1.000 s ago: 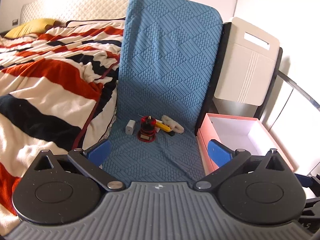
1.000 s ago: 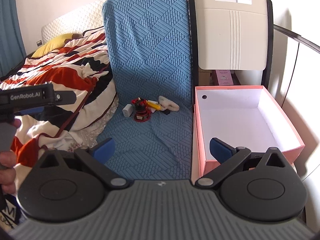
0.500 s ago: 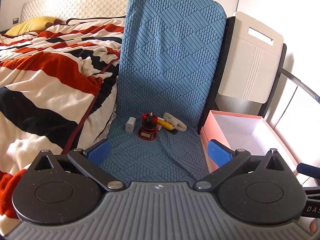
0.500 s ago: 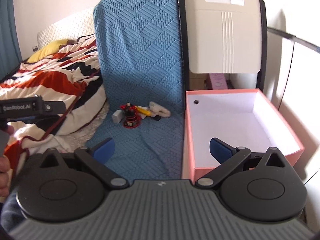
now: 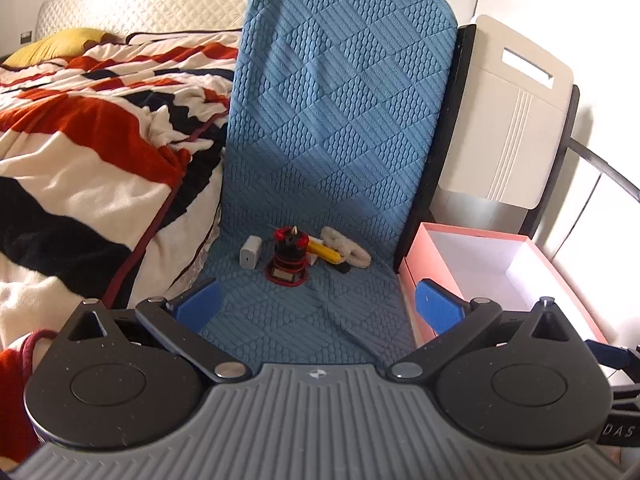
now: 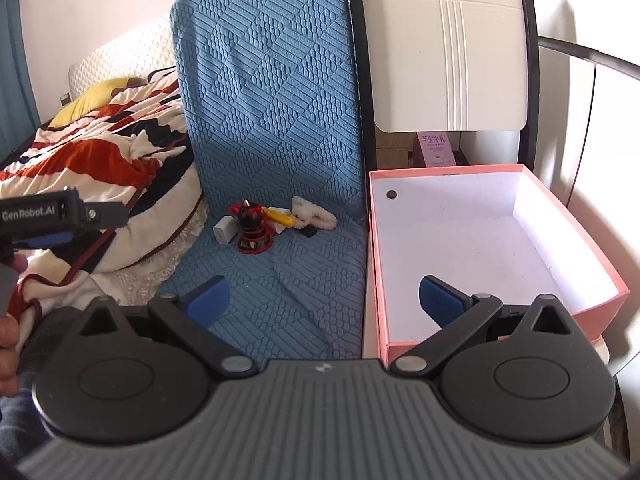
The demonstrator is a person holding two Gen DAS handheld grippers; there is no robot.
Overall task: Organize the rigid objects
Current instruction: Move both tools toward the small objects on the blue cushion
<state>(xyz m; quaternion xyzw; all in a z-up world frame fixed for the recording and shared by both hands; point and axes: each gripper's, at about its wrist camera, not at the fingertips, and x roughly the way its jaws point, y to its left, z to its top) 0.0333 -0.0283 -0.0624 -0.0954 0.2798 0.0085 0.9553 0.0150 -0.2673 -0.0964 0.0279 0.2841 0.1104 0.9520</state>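
A small black thing [image 6: 308,232] lay by the fluffy white thing [image 6: 316,216] on the blue cover [image 6: 280,120], but it was too small to tell what it was. The red and black toy [image 5: 289,256] hid part of the yellow thing [image 5: 325,251] behind it. The purple carton [image 6: 436,149] behind the pink box [image 6: 496,328] had tiny writing that could not be read. The person's hand [image 6: 9,344] was cut off by the left edge in the right wrist view. The bed [image 5: 80,140] ran past the left edge.
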